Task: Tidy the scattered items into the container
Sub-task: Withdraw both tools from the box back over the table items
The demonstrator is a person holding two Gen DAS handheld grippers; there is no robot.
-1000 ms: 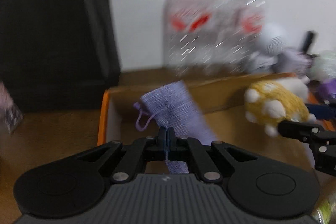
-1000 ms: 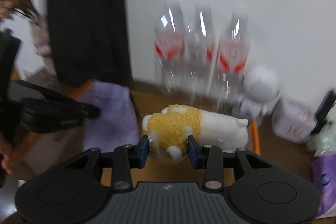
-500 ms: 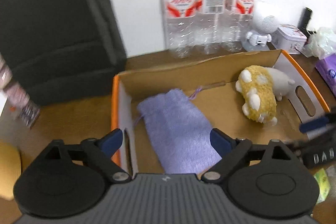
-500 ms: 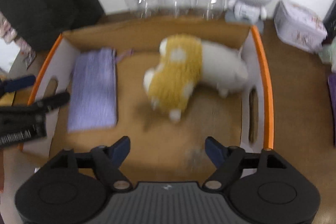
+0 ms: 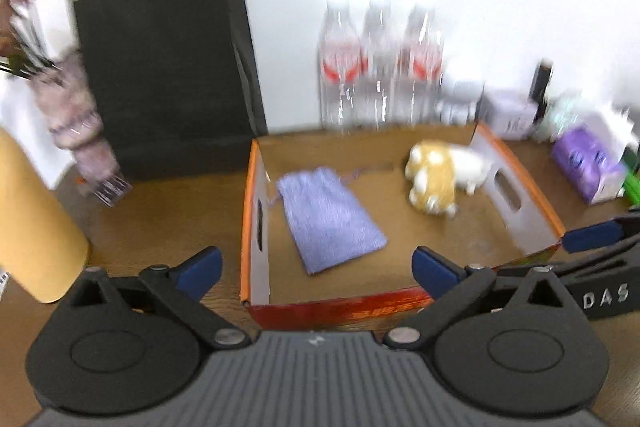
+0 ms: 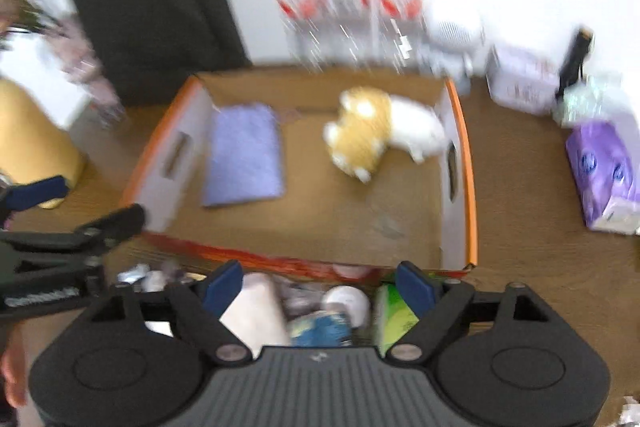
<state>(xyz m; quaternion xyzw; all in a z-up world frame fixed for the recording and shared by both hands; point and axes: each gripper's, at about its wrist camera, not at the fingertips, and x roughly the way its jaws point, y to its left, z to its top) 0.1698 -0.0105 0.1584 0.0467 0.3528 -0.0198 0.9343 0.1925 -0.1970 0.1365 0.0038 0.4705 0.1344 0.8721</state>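
Note:
An orange-rimmed cardboard box (image 5: 248, 211) (image 6: 472, 187) stands on the wooden table. A purple pouch (image 5: 328, 215) (image 6: 244, 159) lies flat on its floor at the left. A yellow-and-white plush toy (image 5: 436, 171) (image 6: 368, 131) lies at the far right. My left gripper (image 5: 316, 265) hovers over the near wall, its jaws opening wide with nothing between them. My right gripper (image 6: 320, 281) is opening too, held above loose items in front of the box: a pale pink piece (image 6: 256, 311), a white round lid (image 6: 348, 301) and a green packet (image 6: 394, 315). It grips none of them.
Behind the box stand three water bottles (image 5: 380, 67) and a black paper bag (image 5: 168, 67). A yellow cylinder (image 5: 32, 227) is at the left. A purple tissue pack (image 5: 588, 163) (image 6: 604, 171) and a small tin (image 6: 520, 79) sit at the right.
Both grippers let go, the left of the pouch and the right of the plush toy, which now lie in the box. Both opened wide and drew back and up from it.

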